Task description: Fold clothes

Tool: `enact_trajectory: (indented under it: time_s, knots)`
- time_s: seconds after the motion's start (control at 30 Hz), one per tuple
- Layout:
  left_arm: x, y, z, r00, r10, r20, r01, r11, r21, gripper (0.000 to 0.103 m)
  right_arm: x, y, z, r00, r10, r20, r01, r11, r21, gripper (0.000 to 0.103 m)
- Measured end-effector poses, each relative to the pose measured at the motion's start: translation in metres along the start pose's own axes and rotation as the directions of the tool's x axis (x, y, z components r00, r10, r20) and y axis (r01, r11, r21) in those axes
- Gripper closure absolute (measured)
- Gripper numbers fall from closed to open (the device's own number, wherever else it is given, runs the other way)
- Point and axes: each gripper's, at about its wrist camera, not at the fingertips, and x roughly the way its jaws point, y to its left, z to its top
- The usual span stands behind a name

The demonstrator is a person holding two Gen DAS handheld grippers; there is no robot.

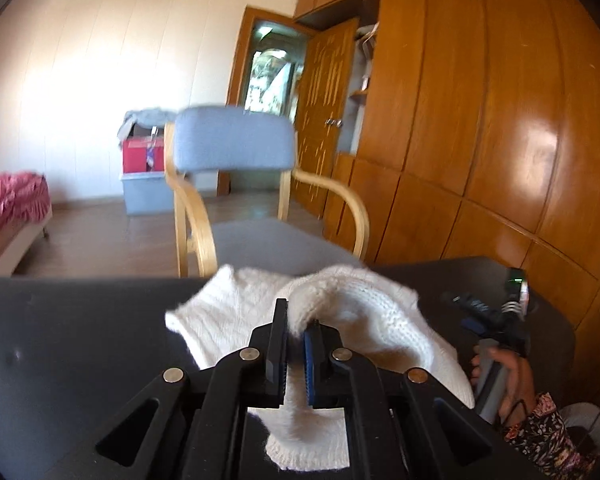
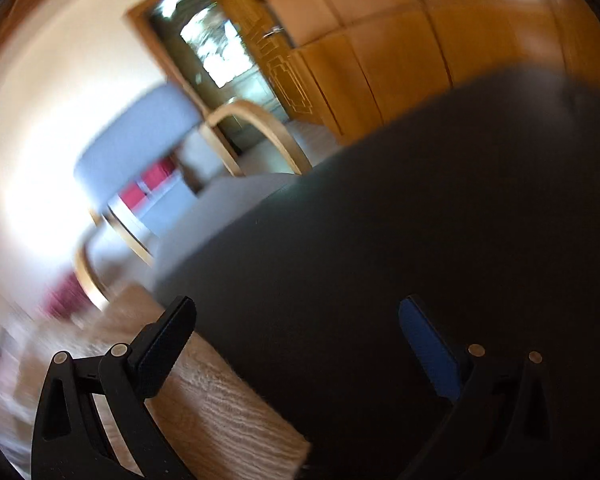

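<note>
A white knitted garment lies on the dark table. My left gripper is shut on a fold of it, lifted off the table so the cloth arches up to the jaws. To the right a hand holds my right gripper, seen from the side beside the garment. In the blurred, tilted right wrist view my right gripper stands wide open over the table with nothing between its fingers. A strip of the knitted garment lies below its left finger.
A wooden armchair with grey cushions stands just beyond the table's far edge. Wooden wardrobes fill the right wall beside an open door. A red and grey box stack and a bed lie at the far left.
</note>
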Motion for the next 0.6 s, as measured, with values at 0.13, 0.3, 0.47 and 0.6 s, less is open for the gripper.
enact_trajectory:
  time_s: [0.13, 0.3, 0.47, 0.6]
  knots:
    - [0.001, 0.024, -0.019, 1.000, -0.008, -0.013, 0.007, 0.994, -0.112, 0.098, -0.029, 0.024, -0.012, 0.973, 0.225, 0.056, -0.218, 0.970, -0.106, 0.000]
    - [-0.010, 0.050, -0.024, 0.998, -0.064, 0.011, 0.064, 0.965, -0.255, 0.098, -0.062, 0.095, -0.056, 0.886, 0.451, -0.107, -0.457, 0.812, -0.362, 0.000]
    - [-0.034, 0.054, -0.013, 0.989, -0.126, 0.077, 0.144, 0.942, -0.304, 0.098, -0.076, 0.144, -0.101, 0.769, 0.548, -0.329, -0.639, 0.640, -0.427, 0.000]
    - [-0.049, 0.049, -0.006, 0.977, -0.181, 0.110, 0.207, 0.927, -0.311, 0.098, -0.070, 0.169, -0.130, 0.820, 0.434, -0.374, -0.573, 0.627, -0.528, 0.000]
